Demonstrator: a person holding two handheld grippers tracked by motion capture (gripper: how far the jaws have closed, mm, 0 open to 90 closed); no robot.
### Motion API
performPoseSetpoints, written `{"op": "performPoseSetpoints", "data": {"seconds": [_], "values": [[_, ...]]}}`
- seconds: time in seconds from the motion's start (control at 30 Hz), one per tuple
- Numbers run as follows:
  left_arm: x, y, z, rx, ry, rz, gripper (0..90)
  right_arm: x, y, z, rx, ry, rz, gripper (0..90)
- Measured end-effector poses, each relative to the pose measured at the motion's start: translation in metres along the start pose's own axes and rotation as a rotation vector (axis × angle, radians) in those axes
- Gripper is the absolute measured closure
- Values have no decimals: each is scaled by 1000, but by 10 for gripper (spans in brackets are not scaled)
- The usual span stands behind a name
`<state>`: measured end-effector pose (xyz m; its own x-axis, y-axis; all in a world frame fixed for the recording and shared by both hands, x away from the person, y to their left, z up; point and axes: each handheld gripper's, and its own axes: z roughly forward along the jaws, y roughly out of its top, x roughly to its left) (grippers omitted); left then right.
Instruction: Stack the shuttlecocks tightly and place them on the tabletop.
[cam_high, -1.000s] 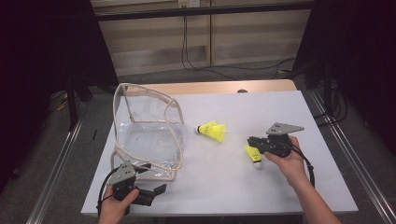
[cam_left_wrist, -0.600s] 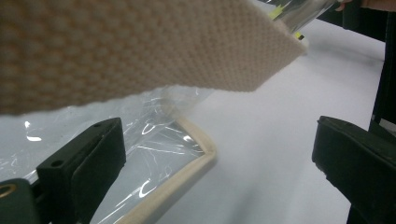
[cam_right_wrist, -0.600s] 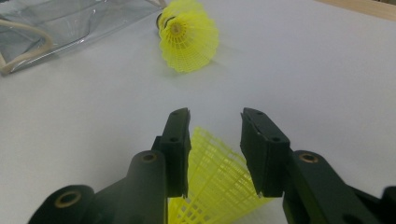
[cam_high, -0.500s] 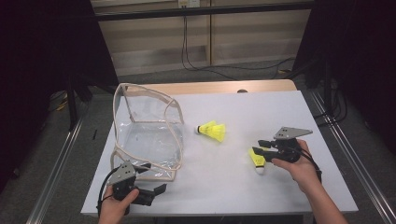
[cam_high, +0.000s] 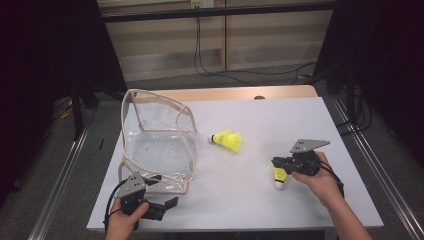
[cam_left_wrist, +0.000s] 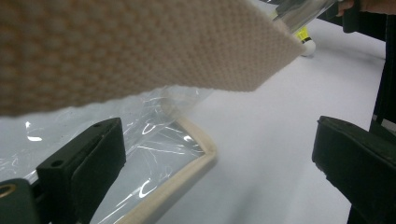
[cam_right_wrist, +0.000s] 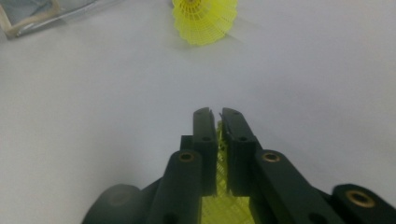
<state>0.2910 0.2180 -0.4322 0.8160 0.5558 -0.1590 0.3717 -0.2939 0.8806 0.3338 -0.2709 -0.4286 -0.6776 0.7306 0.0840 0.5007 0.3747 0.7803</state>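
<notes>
In the high view the right gripper (cam_high: 278, 167) at lower right pinches a yellow shuttlecock (cam_high: 279, 177), whose white cork points toward the bottom of the frame; its jaws have just been closing, and in the right gripper view they stand pressed on the yellow skirt (cam_right_wrist: 219, 154) between them. A second shuttlecock (cam_high: 227, 140) lies on the white table (cam_high: 280, 120) at centre. The left gripper (cam_high: 167, 205) at lower left is spread wide, just beside the near corner of the clear bag (cam_high: 157, 145).
</notes>
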Motion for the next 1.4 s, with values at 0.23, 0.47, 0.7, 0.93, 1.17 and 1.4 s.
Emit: {"op": "performPoseSetpoints", "data": {"seconds": [0.23, 0.47, 0.7, 0.93, 1.17, 1.4], "values": [[0, 0, 0, -3, 2, -5, 27, 3, 11, 5, -102, -17, 73, 886], [0, -1, 1, -8, 1, -5, 27, 11, 25, 21, -161, -54, 73, 885], [0, -1, 0, -9, -3, -5, 28, 11, 29, 42, -133, -55, 80, 870], [0, -1, 1, -9, 0, -3, 27, 9, 25, 29, -122, -58, 83, 775], [0, 0, 1, -2, 1, 1, 27, 12, 15, 13, -95, -53, 63, 699], [1, 0, 1, -4, 0, -3, 25, 14, 12, 3, -1, 1, 32, 809]]}}
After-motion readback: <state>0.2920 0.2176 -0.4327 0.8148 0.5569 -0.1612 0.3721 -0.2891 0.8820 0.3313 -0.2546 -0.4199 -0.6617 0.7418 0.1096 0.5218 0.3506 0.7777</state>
